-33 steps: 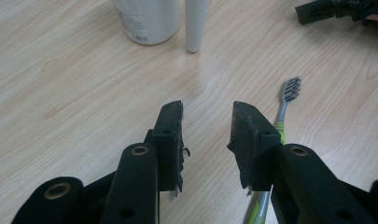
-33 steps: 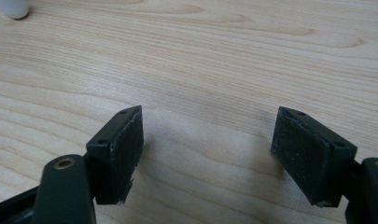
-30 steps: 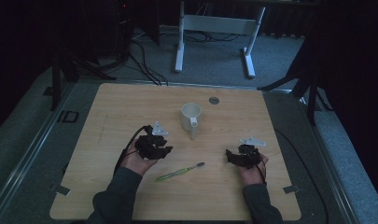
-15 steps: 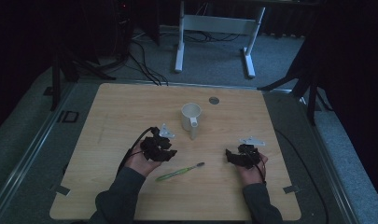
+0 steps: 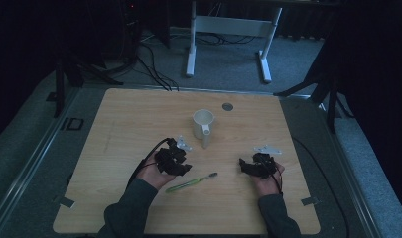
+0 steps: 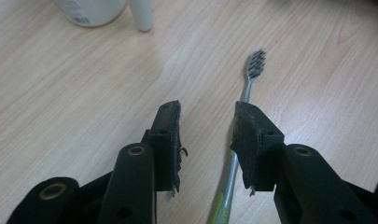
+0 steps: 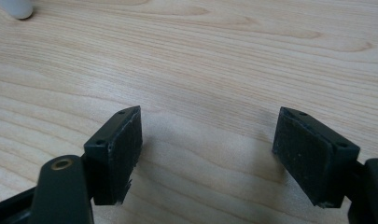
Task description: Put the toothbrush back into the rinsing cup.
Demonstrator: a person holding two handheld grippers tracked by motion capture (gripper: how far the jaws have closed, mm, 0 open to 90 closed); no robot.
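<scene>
Right now you're in the approach step: your left gripper (image 5: 181,159) sits low over the table (image 5: 139,114), angled toward the toothbrush (image 5: 191,182), nothing grasped yet. In the left gripper view its jaws stand parted, with the toothbrush (image 6: 245,93) handle running up from the bottom edge partly behind the right-hand pad (image 6: 252,140), bristle head pointing away. So the handle is not centred in the gap; it lies off to that pad's side.

From above, the toothbrush lies flat on the wood between your two hands, just beside the left one, green handle end nearer you, head toward the right gripper (image 5: 248,166). The mug (image 5: 202,124) stands upright farther back, well apart from the brush, with a small white tube-like thing (image 5: 206,140) just in front of it; I can't tell exactly what that is.

Your right gripper rests on the table, jaws wide apart in its own view, only bare wood between the pads (image 7: 119,154). It's idle.

Next move, as I judge it: shift the left gripper sideways so the handle sits between both pads, drop until the pads nearly touch the wood, then close. The handle is thin and flat on the surface, so go low or the pads will likely slip over it.
</scene>
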